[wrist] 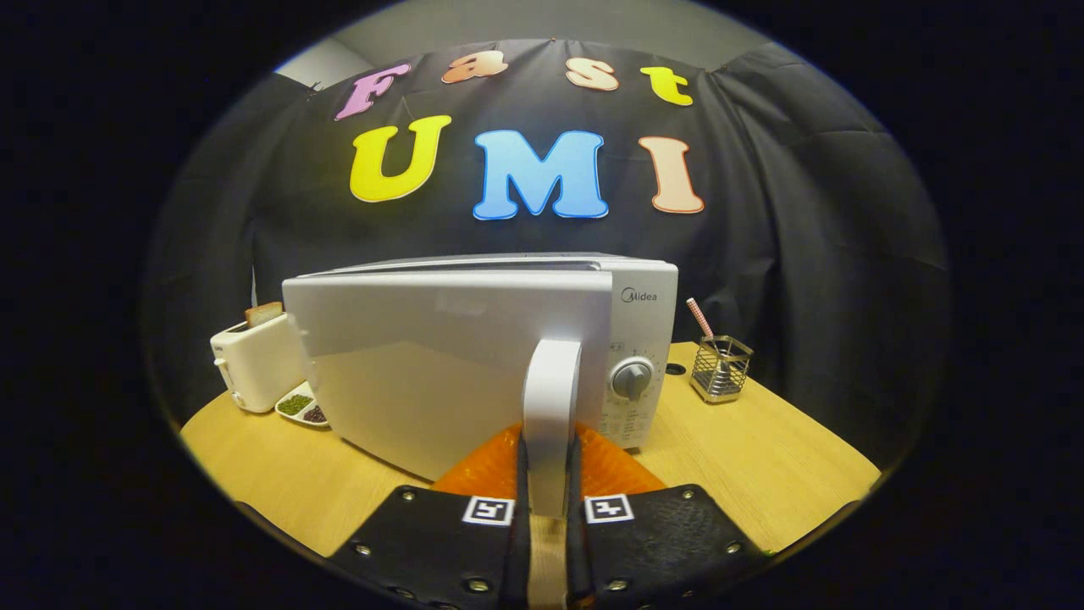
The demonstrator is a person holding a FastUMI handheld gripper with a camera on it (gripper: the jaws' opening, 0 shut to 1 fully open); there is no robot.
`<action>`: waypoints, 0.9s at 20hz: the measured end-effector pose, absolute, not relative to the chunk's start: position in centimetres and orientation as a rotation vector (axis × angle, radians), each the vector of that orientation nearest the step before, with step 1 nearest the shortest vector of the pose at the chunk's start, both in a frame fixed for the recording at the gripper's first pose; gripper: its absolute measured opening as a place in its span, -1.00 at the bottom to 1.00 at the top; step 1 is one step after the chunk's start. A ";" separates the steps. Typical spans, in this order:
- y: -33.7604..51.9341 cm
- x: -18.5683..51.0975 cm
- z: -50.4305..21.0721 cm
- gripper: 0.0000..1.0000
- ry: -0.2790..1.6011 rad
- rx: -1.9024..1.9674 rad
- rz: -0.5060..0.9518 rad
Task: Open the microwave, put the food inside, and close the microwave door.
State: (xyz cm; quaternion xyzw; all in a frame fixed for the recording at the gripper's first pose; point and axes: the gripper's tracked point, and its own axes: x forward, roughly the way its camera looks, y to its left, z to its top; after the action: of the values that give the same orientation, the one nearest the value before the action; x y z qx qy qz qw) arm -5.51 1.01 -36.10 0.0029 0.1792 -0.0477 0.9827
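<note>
Clamping the gripper (549,487) on the handle (551,407) of the microwave (508,339), you held its door (449,364) swung partly out, making room for food.

The microwave's door (449,364), ajar, blocks the way ahead of the gripper (549,474), whose fingers clamp its handle (552,407). Bare table (762,457) lies free toward the wire holder (721,368)

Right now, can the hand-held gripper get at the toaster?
Probably not directly: the hand-held gripper is clamped on the door handle, and the microwave's part-open door stands between it and the toaster.
</note>
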 end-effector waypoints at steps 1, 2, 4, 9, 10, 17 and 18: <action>1.8 -6.6 -35.9 -0.49 0.376 0.021 -0.065; 2.5 -7.7 -35.9 -0.45 0.393 0.028 -0.029; 4.4 -10.0 -35.6 -0.19 0.429 0.037 0.069; 7.7 -13.8 -34.7 0.21 0.474 -0.007 0.243; 8.6 -14.4 -34.6 0.21 0.486 -0.005 0.283; 15.2 -19.9 -32.4 0.20 0.594 0.029 0.541; 16.0 -20.4 -32.4 0.20 0.610 0.015 0.553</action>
State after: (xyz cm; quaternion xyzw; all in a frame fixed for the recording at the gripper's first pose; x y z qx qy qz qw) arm -20.44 16.04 -32.41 0.0071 0.2965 0.2686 0.9165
